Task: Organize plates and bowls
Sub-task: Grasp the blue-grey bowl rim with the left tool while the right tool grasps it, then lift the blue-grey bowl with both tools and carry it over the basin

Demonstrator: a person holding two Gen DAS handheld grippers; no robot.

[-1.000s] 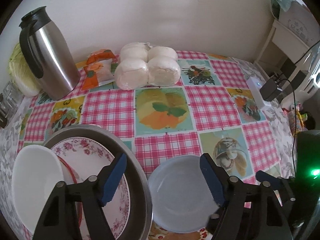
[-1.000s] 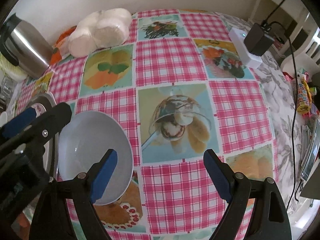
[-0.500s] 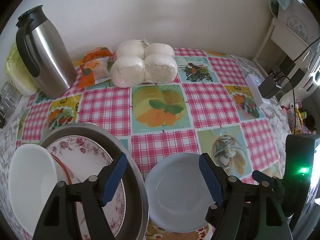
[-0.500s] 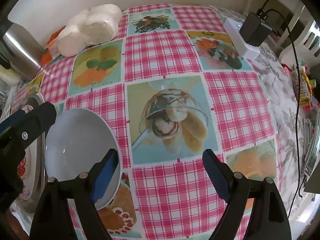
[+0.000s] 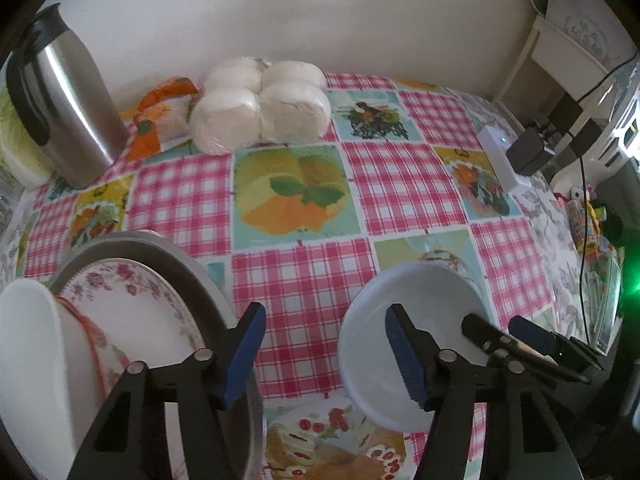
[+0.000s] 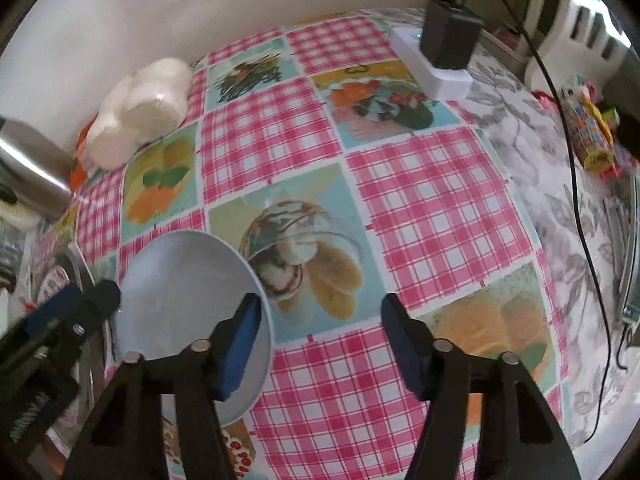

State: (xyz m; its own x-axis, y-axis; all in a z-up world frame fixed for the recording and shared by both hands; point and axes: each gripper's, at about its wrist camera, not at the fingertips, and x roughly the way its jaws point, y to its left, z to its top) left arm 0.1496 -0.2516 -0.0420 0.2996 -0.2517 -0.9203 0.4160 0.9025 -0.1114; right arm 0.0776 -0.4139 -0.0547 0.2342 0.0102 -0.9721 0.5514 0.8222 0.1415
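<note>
A pale blue bowl (image 5: 416,316) (image 6: 180,300) sits on the checked tablecloth. My left gripper (image 5: 324,348) is open, its right finger over the bowl's left part. My right gripper (image 6: 316,344) is open, its left finger over the bowl's right rim. To the left, a grey metal basin (image 5: 168,256) holds a floral plate (image 5: 132,304) and a white bowl (image 5: 28,344) leaning on edge.
A steel thermos jug (image 5: 68,108) stands at the back left. A bag of white buns (image 5: 260,104) and an orange packet (image 5: 160,120) lie by the wall. A white power strip with a black adapter (image 6: 444,48) and cables sit at the right.
Both grippers have moved in over the blue bowl. The left gripper shifted left and down so the bowl lies to its right; the right gripper's left finger now covers the bowl's rim.
</note>
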